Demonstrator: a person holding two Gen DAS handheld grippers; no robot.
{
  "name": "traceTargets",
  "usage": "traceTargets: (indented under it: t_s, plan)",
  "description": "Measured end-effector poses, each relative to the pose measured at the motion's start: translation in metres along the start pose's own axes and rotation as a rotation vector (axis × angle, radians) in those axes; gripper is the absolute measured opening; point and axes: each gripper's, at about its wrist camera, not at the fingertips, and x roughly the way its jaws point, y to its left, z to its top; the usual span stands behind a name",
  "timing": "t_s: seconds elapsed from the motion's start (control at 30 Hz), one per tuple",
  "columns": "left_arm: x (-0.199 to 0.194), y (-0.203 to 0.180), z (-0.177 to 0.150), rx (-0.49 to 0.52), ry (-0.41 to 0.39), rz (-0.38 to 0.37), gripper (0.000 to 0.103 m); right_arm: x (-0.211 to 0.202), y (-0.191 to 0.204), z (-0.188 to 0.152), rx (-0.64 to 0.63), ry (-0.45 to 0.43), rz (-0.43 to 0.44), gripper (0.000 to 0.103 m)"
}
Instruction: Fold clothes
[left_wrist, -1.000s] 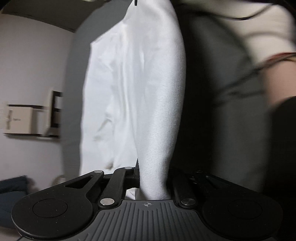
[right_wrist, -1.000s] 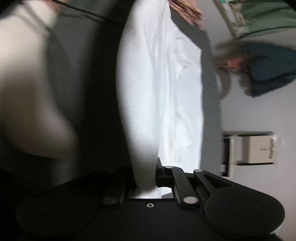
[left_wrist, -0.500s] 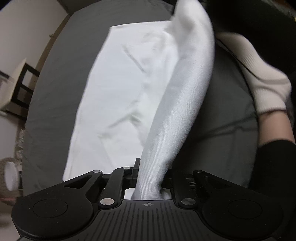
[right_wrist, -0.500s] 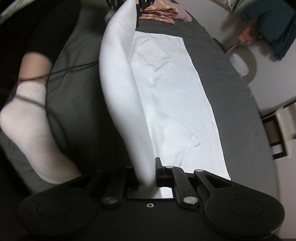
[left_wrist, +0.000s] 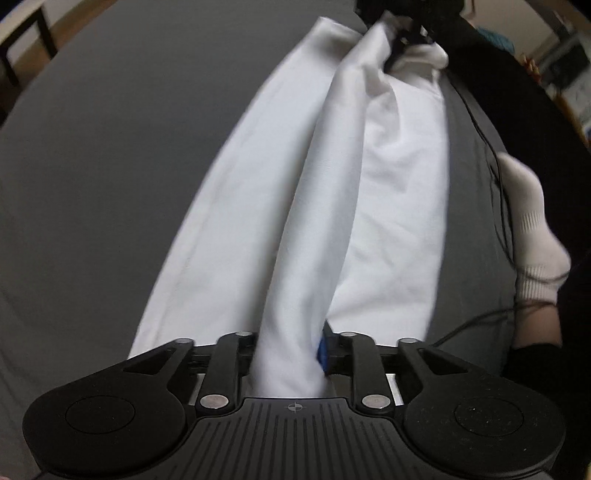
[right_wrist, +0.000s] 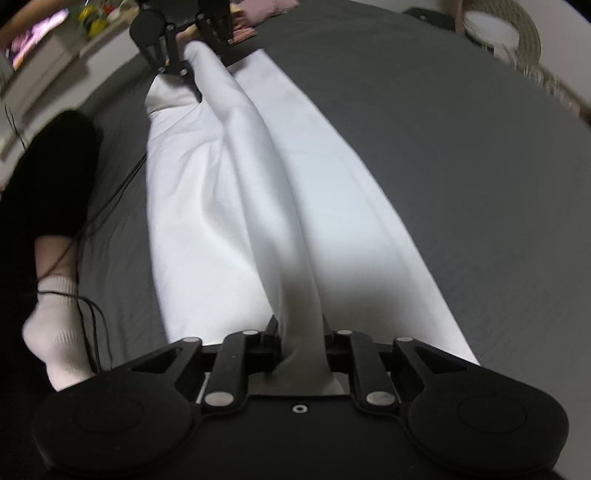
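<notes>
The white garment has dropped onto the grey surface, both hand-held grippers clamping its ridge.

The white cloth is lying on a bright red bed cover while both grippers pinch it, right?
Not quite: the white cloth lies on a dark grey bed cover, not a red one, as the right wrist view shows. The rest holds: the left gripper and the right gripper each pinch a raised fold of it.
</notes>
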Motion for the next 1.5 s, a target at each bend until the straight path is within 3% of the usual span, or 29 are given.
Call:
traceTargets:
  t_s: [0.13, 0.2, 0.3, 0.37, 0.4, 0.53, 0.6, 0.67, 0.73, 0.83, 0.93, 1.1, 1.3, 1.5]
  plan:
    - [-0.003, 0.024, -0.006, -0.101, -0.048, -0.028, 0.036, -0.006, -0.022, -0.012, 0.103, -0.023, 0.075, 0.029]
    - [-0.001, 0.033, -0.014, -0.16, -0.094, -0.039, 0.036, -0.012, -0.03, -0.022, 0.184, -0.048, 0.13, 0.038]
    - [-0.008, 0.038, -0.034, -0.274, -0.191, -0.076, 0.036, -0.017, -0.041, -0.039, 0.289, -0.106, 0.182, 0.041]
    - [-0.015, 0.033, -0.048, -0.277, -0.246, -0.074, 0.036, -0.024, -0.037, -0.056, 0.328, -0.155, 0.206, 0.047]
    - [-0.019, 0.029, -0.056, -0.28, -0.275, -0.061, 0.036, -0.028, -0.034, -0.064, 0.349, -0.191, 0.195, 0.052]
    - [-0.036, 0.025, -0.084, -0.358, -0.385, 0.018, 0.036, -0.032, -0.024, -0.089, 0.434, -0.35, 0.12, 0.053]
    - [-0.04, 0.023, -0.096, -0.412, -0.43, 0.078, 0.036, -0.035, -0.024, -0.104, 0.493, -0.37, 0.073, 0.051]
    - [-0.041, 0.017, -0.102, -0.455, -0.45, 0.12, 0.036, -0.031, -0.021, -0.116, 0.564, -0.395, 0.056, 0.043]
    - [-0.037, 0.012, -0.108, -0.486, -0.444, 0.162, 0.035, -0.025, -0.018, -0.12, 0.617, -0.428, 0.025, 0.023]
    - [-0.034, 0.008, -0.112, -0.558, -0.489, 0.22, 0.02, -0.028, -0.01, -0.127, 0.639, -0.488, -0.036, 0.015]
    - [-0.033, 0.004, -0.108, -0.593, -0.519, 0.254, 0.016, -0.035, -0.009, -0.128, 0.613, -0.5, -0.089, 0.014]
    - [-0.038, 0.003, -0.1, -0.57, -0.542, 0.314, 0.014, -0.037, -0.011, -0.121, 0.616, -0.542, -0.089, 0.013]
    - [-0.031, 0.012, -0.104, -0.582, -0.557, 0.329, 0.014, -0.029, -0.019, -0.123, 0.644, -0.602, -0.088, 0.013]
    - [-0.014, 0.018, -0.108, -0.652, -0.587, 0.304, 0.014, -0.014, -0.03, -0.129, 0.721, -0.603, -0.1, 0.013]
